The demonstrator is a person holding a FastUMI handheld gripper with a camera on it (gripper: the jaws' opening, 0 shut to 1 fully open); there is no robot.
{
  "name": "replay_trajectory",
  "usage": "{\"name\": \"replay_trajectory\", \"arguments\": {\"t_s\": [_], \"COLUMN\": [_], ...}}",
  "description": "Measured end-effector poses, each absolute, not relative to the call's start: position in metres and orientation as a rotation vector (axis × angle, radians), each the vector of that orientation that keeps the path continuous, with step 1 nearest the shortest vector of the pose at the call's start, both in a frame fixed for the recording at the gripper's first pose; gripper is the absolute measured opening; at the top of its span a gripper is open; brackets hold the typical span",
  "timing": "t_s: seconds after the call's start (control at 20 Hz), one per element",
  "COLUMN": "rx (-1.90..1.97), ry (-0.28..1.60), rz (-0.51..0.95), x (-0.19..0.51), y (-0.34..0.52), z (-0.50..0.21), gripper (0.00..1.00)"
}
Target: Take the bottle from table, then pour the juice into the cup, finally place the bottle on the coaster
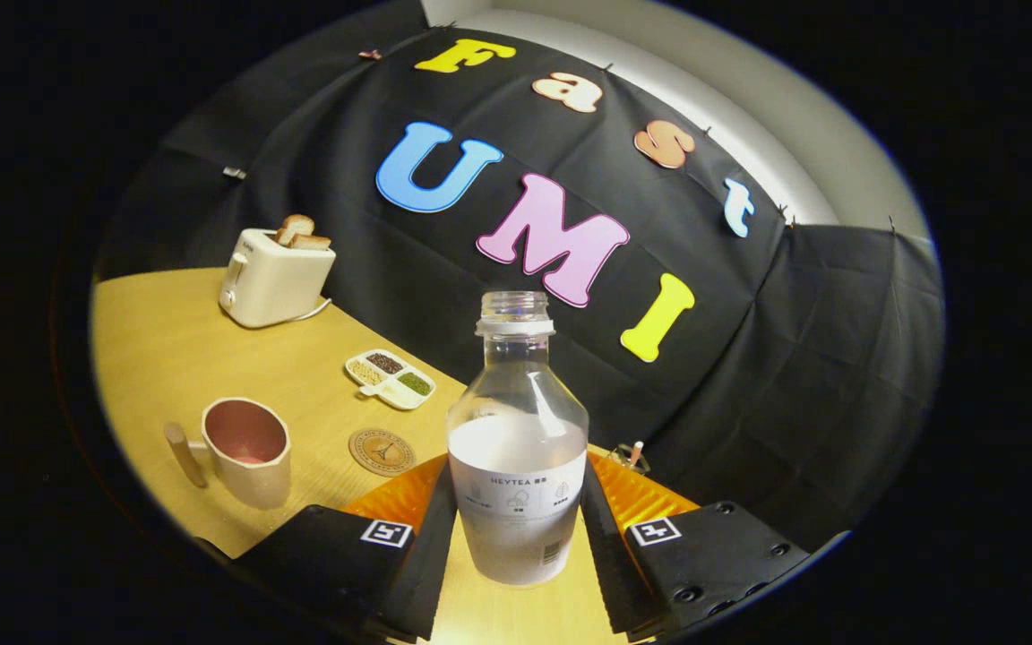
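Gripper (pixel 517 528) clamped on uncapped clear plastic bottle (pixel 517 448), both fingers pressing its labelled lower body, base near wooden surface (pixel 167 340). Risk: open neck, tilt early and juice spills before pink-lined cup (pixel 247 451); smooth wall may slip. Round coaster (pixel 382 451) beside cup.

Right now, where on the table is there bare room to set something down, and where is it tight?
Bare wood lies between the toaster and the cup, and on the table just below the bottle. It is tight around the coaster, hemmed by cup, divided dish and bottle. The gripper is shut on the bottle.
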State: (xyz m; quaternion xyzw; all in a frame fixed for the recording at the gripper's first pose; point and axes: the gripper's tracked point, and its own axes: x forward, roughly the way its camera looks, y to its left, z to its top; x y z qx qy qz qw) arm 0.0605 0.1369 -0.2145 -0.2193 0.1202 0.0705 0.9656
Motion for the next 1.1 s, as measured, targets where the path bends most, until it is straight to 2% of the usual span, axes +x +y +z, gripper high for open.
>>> {"name": "replay_trajectory", "arguments": {"t_s": [0.45,1.1], "rx": [-0.818,-1.277], "ry": [0.283,0.081], "rz": [0.256,0.406], "x": [0.057,0.051], "y": [0.167,0.214], "z": [-0.242,-0.268], "gripper": [0.73,0.72]}}
